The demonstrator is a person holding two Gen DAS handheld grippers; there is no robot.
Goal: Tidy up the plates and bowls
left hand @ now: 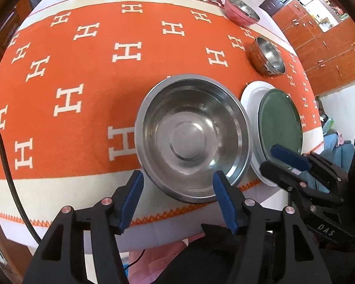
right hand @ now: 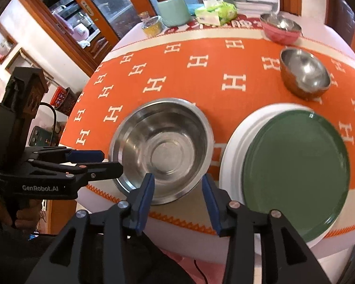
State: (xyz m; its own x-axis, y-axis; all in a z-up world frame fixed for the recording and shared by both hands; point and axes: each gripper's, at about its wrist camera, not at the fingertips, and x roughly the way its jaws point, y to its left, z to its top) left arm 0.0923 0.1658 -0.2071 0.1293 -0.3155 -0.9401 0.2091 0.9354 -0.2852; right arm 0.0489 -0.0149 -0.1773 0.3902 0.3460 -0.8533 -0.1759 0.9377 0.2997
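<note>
Both tools, left and right, gape wide over three bowls and two stacked plates.

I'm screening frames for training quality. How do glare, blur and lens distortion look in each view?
Left wrist view: strong fisheye bowing of the orange tablecloth, bright reflections inside the large steel bowl, edges fairly crisp. Right wrist view: same barrel distortion, dark vignette at the corners, slight motion blur on the green plate and white plate, glare in the steel bowl.
</note>
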